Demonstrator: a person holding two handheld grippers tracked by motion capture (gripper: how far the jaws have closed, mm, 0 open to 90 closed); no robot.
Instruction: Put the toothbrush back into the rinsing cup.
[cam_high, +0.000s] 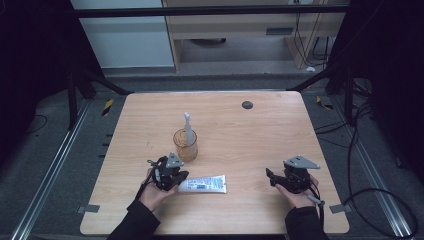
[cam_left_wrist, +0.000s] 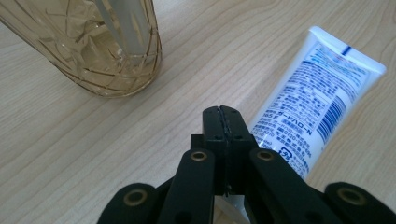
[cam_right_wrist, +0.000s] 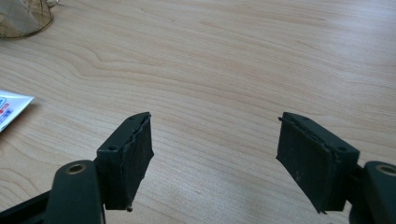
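Observation:
A white toothpaste tube (cam_high: 204, 184) with blue print lies flat on the wooden table (cam_high: 240, 140) near the front. My left gripper (cam_high: 180, 176) sits at the tube's left end, its jaws shut together with nothing between them. In the left gripper view the shut left gripper (cam_left_wrist: 223, 117) hovers just above the table beside the tube (cam_left_wrist: 313, 98). An amber cut-glass cup (cam_high: 185, 145) holding a white toothbrush (cam_high: 188, 127) stands just behind it. My right gripper (cam_high: 272, 178) rests at the front right, open and empty (cam_right_wrist: 215, 154).
A small black round disc (cam_high: 247, 105) is set in the table near its far edge. Bare wood stretches between the two grippers and behind them. Black frame struts and cables flank the table on the floor.

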